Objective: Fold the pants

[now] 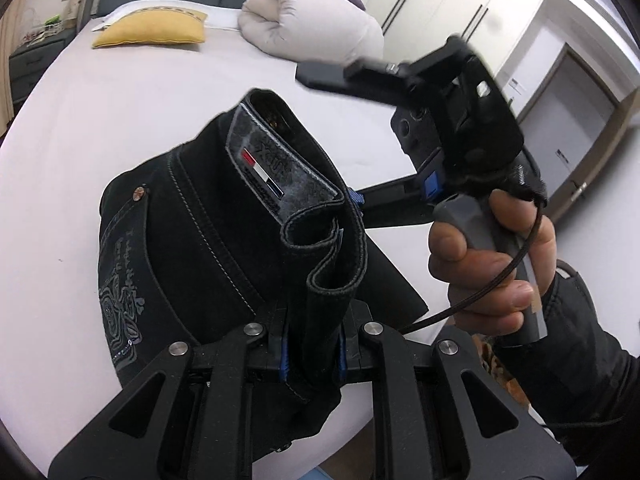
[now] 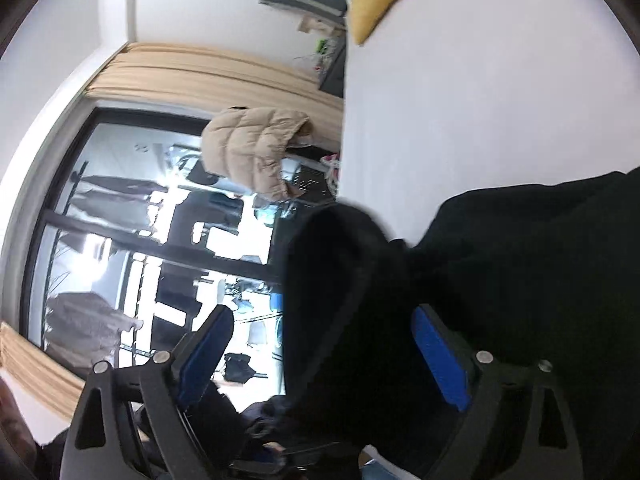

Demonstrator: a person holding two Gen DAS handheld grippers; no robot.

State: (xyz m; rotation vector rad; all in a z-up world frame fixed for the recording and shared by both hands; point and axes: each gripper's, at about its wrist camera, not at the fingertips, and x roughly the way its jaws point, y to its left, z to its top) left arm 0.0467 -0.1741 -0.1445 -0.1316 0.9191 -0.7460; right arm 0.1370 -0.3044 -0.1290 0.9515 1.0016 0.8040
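Note:
Black pants [image 1: 192, 240] with a grey waistband label and a rose print are bunched on the white bed [image 1: 120, 112]. My left gripper [image 1: 312, 344] is shut on the doubled waistband fold, which stands up between its blue pads. My right gripper [image 1: 360, 200] reaches in from the right, held by a hand, with one fingertip under the fold. In the right wrist view the right gripper [image 2: 328, 344] is open wide, and black pants fabric [image 2: 500, 264] hangs between its blue pads [image 2: 440, 360] without being pinched.
A yellow cushion [image 1: 152, 32] and a rolled white duvet [image 1: 312, 20] lie at the head of the bed. White wardrobes [image 1: 460, 0] and a door stand to the right. A window and a beige jacket [image 2: 256, 148] show in the right wrist view.

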